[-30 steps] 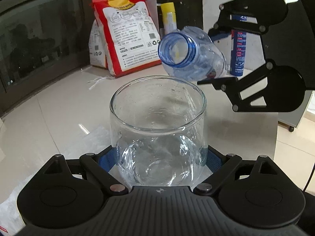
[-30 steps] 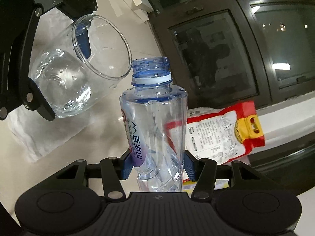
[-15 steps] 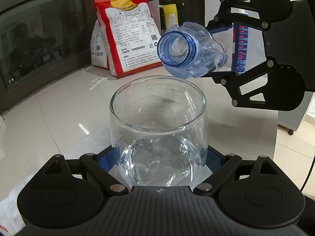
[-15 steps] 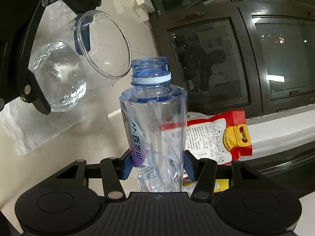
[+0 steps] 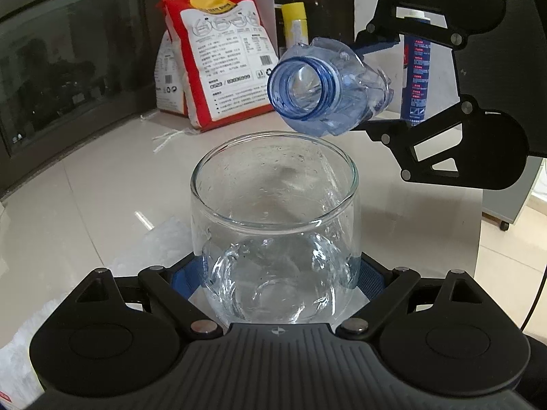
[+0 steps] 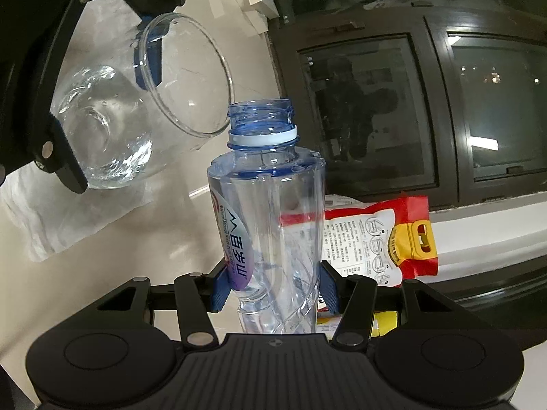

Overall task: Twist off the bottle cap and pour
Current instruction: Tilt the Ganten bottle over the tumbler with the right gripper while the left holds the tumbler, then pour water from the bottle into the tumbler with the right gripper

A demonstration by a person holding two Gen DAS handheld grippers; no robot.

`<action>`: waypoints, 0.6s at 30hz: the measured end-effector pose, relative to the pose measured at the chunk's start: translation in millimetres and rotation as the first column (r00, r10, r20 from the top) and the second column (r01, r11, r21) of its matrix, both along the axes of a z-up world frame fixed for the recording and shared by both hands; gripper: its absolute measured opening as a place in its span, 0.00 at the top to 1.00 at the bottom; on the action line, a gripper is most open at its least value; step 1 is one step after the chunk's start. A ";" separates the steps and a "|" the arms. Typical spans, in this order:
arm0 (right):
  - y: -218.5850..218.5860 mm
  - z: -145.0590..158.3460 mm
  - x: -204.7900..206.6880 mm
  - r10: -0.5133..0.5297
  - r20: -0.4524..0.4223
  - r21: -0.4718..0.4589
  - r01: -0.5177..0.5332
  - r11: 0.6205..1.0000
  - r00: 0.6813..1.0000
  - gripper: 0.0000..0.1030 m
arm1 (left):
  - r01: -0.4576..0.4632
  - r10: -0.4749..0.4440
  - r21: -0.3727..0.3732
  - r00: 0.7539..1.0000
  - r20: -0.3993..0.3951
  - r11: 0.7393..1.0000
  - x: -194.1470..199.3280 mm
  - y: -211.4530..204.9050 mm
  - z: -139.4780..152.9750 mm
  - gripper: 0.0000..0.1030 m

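A: Cap's already off. The right claw (image 6: 273, 290) is clamped on the bottle (image 6: 270, 212), tipped over the glass (image 5: 273, 225), and it looks basically empty.

B: And the left claw (image 5: 277, 276) hugs the glass on the table (image 5: 85, 188), water in it. Pour looks about done; just set the bottle down.

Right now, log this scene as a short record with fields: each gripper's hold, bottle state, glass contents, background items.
left gripper: shut on the round clear glass jar, which stands on a white paper towel
right gripper: shut on the clear plastic water bottle with blue neck
bottle: cap off, tipped, mouth above the jar's rim, looks nearly empty
jar: some water at the bottom
surface: pale glossy countertop
background: red and white bag with yellow handle, dark glass-fronted cabinet
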State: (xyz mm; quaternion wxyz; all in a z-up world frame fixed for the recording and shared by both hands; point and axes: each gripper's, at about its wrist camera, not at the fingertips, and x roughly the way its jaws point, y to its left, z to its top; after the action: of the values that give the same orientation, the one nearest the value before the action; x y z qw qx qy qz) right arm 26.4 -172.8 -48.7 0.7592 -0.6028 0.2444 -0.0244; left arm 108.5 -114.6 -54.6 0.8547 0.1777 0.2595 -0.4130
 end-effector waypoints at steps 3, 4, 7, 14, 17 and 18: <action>-1.4 -1.2 1.8 0.003 -0.002 -0.010 -0.003 1.000 1.000 0.46 | 0.003 -0.003 0.004 1.000 -0.002 1.000 -0.3 -1.0 -0.4 0.11; -2.3 -1.0 3.6 0.004 -0.003 -0.013 -0.004 1.000 1.000 0.46 | 0.004 -0.004 0.005 1.000 -0.005 1.000 1.2 -0.6 0.0 0.11; -3.9 -2.5 5.2 0.009 0.003 -0.034 -0.009 0.999 1.000 0.46 | 0.006 -0.006 0.004 1.000 -0.010 1.000 5.4 2.0 1.6 0.11; -6.2 -4.3 8.5 0.016 0.024 -0.074 -0.014 0.997 1.000 0.46 | 0.004 -0.004 0.009 1.000 -0.012 1.000 9.9 0.3 -1.0 0.11; -4.9 -7.8 5.4 0.019 0.026 -0.095 -0.017 0.995 0.999 0.46 | 0.007 -0.007 0.010 1.000 -0.012 1.000 9.1 1.7 -1.9 0.11; -5.0 -8.8 5.6 0.021 0.031 -0.105 -0.018 0.994 0.999 0.46 | 0.012 -0.012 0.009 1.000 -0.012 1.000 5.5 5.8 -3.0 0.11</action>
State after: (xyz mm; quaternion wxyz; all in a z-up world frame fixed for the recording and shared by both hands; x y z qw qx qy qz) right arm 32.0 -177.8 -57.5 0.7307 -0.6435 0.2246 -0.0393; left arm 114.0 -108.8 -57.6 0.8499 0.1807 0.2652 -0.4179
